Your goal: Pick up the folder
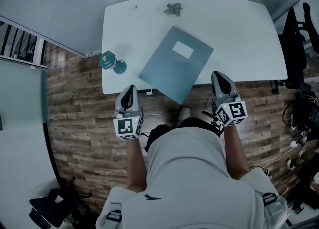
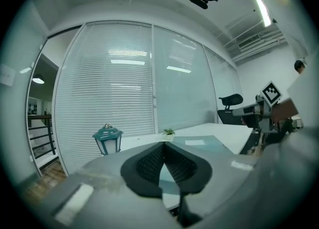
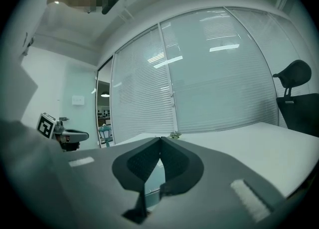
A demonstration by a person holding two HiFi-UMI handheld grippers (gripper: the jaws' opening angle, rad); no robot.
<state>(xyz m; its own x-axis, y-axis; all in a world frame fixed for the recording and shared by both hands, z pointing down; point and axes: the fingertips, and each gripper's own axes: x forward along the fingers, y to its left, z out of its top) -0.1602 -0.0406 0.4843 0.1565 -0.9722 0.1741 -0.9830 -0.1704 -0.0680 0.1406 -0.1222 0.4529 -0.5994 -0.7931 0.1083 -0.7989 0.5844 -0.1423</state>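
Left claw [image 1: 129, 89] and right claw [image 1: 218, 75] flank folder [image 1: 175, 63]; apart.

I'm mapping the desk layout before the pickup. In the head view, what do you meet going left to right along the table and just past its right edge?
Teal lantern → blue folder → black office chair. The small plant falls within the folder's span, so it is left out.

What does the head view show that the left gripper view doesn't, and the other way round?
Only the head view: the person's torso and a black bag. Only the left gripper view: the ceiling light strip. Both: the white table, blue folder, teal lantern, small plant and right claw.
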